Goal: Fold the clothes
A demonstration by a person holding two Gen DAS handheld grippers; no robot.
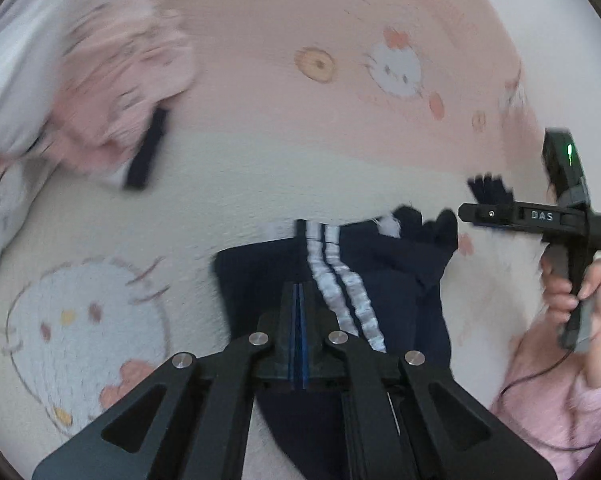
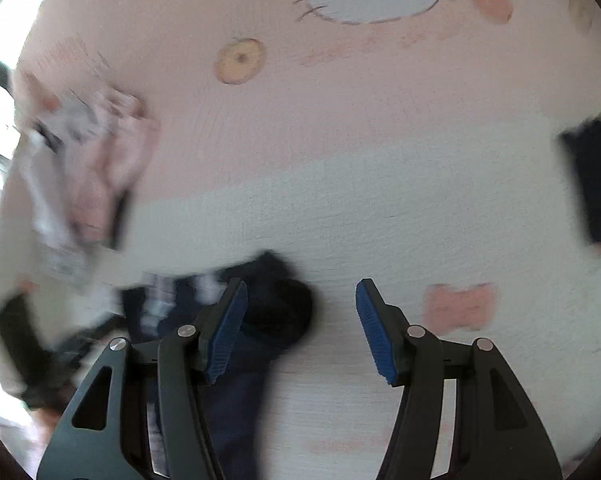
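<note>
lying beside navy trousers (image 1: 400, 280): pink garment pile (image 1: 116, 92), dark cloth (image 2: 596, 184).

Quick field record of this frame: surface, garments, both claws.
surface: pink and white cartoon-print blanket
main garment: navy trousers with white side stripes, lying on the blanket
other clothes: pink and white pile, far left, blurred
left claw: shut, over the navy trousers; a grip on the cloth cannot be confirmed
right claw: open, nothing between the pads, bare blanket below
right hand: on the claw's handle
</note>
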